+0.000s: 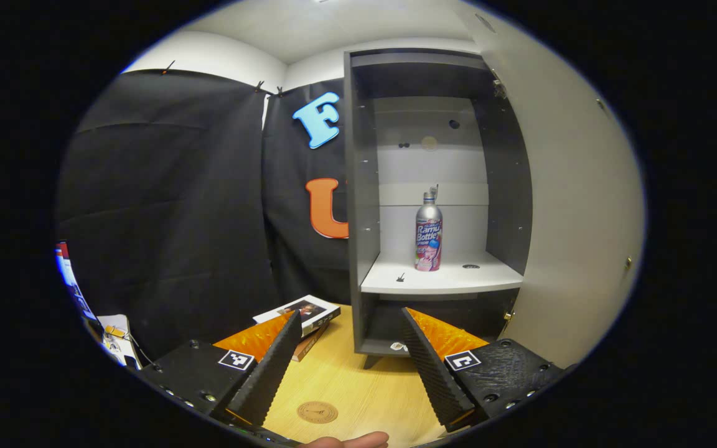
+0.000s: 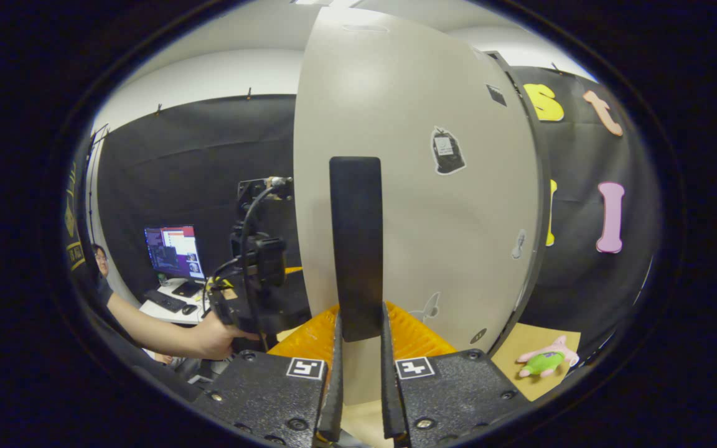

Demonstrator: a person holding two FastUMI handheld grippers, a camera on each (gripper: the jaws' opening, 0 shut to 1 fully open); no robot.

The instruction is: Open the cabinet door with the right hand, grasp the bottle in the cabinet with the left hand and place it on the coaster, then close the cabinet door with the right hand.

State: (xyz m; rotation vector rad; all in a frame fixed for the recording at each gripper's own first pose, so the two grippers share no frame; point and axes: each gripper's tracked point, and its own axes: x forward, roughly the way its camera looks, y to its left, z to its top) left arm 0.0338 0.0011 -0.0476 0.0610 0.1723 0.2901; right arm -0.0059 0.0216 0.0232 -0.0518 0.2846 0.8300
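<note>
Ribbed fingers of the left gripper (image 1: 349, 364) stand wide apart at the bottom of the left gripper view, released and grasping nothing, above a pale wooden tabletop (image 1: 358, 379) that carries a small round brown coaster (image 1: 317, 412) with a faint emblem. A fingertip (image 1: 349, 441) shows at the very bottom edge. Beyond, the tall grey cabinet (image 1: 358, 186) is open, its pale door (image 1: 573, 205) swung out to the right. On the white shelf (image 1: 442, 277) stands an upright silver metal bottle (image 1: 428, 233) with a pink and blue label; the label's wording is left unread. Left of the cabinet's foot lie a few stacked books (image 1: 307, 317), the top one with a picture on its cover.

From the right gripper view comes the door's outer face (image 2: 421, 186), with small stickers on it, too small to read. The right gripper (image 2: 358, 348) is clenched on the door's upright black bar handle (image 2: 356, 249), one finger pressing each side. Farther left, a person's hand (image 2: 212, 339) holds the other gripper's black body. A lit monitor and keyboard sit on a desk (image 2: 172, 298) behind. A small pink and green plush toy (image 2: 545, 361) lies on the table at right.
</note>
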